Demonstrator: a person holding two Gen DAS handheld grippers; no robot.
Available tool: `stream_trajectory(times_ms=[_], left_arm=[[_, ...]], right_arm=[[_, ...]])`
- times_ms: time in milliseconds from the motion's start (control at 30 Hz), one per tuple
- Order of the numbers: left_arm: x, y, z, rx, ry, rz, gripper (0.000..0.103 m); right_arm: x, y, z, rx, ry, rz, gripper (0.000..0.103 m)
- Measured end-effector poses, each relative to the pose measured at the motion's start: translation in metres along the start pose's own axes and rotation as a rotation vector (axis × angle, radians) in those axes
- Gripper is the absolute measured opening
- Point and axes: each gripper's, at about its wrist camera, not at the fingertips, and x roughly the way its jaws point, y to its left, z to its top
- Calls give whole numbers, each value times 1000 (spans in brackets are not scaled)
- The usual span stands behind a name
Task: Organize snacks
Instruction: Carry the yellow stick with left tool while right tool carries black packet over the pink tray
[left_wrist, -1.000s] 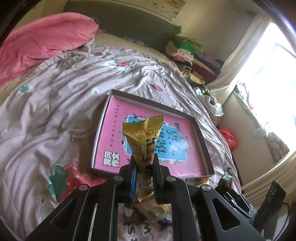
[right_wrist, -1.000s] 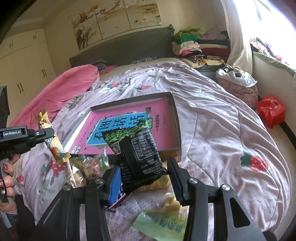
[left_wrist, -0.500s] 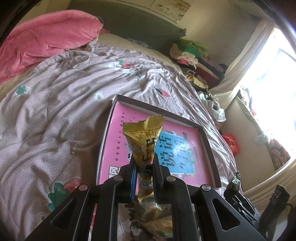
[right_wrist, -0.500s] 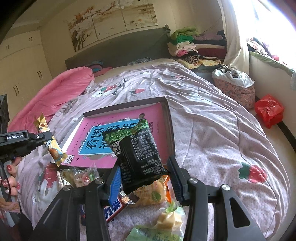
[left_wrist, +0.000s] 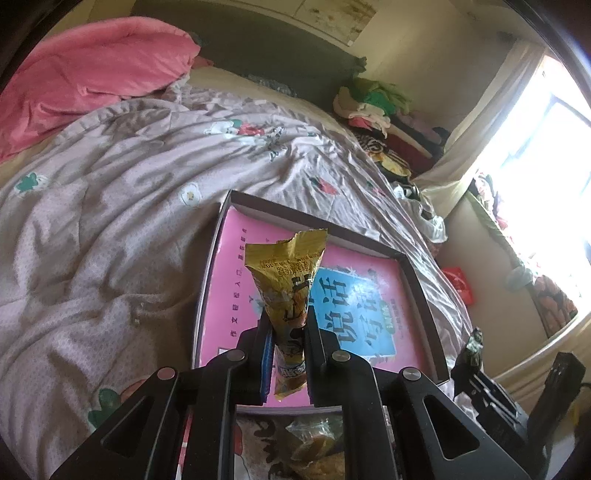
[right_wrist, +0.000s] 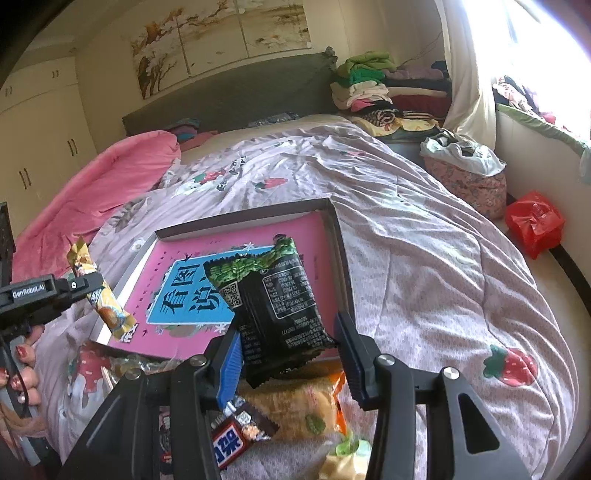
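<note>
Centre of the left wrist view: left gripper (left_wrist: 286, 332) clamped tight on a thin yellow snack stick (left_wrist: 288, 291), pinched low on the wrapper, most of its length standing free above the fingers, over the near edge of the shallow box (left_wrist: 423, 291) lying on the bedspread (left_wrist: 110, 240).

Centre of the right wrist view: right gripper (right_wrist: 288, 347) holding a black snack bag (right_wrist: 275, 306) across its lower part, jaws part-way open to fit its width. Bag hangs over the box's lower right corner.

Risks, as judged:
- Stick is gripped near one end; wrapper is slick foil. It could pivot or slide out before it is over the pink book cover (left_wrist: 236, 280) inside the box.
- Black bag is puffy; pads bear mostly on its sides, so it may squirt forward and land on the bedspread.
- Box sits on soft bedding; a drop onto its rim could tip it.
- Loose snacks (right_wrist: 295, 406) lie at the bottom of the right view, just under the gripper; a low pass could drag them.
- Both grippers near the same box; they could collide.
</note>
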Motion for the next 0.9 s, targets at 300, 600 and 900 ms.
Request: stream_trajectory(times_ms=[300,600,900], left_arm=[[11,1,-3,15,30,-19,14],[18,3,-8,26,52,-19,14],[24,4,-13,32,68,-12,14]], right_arm=[[12,1,4,10,27,-14,48],[21,1,2,16,55,-25,48],[32,0,0,18,83,-37,48]])
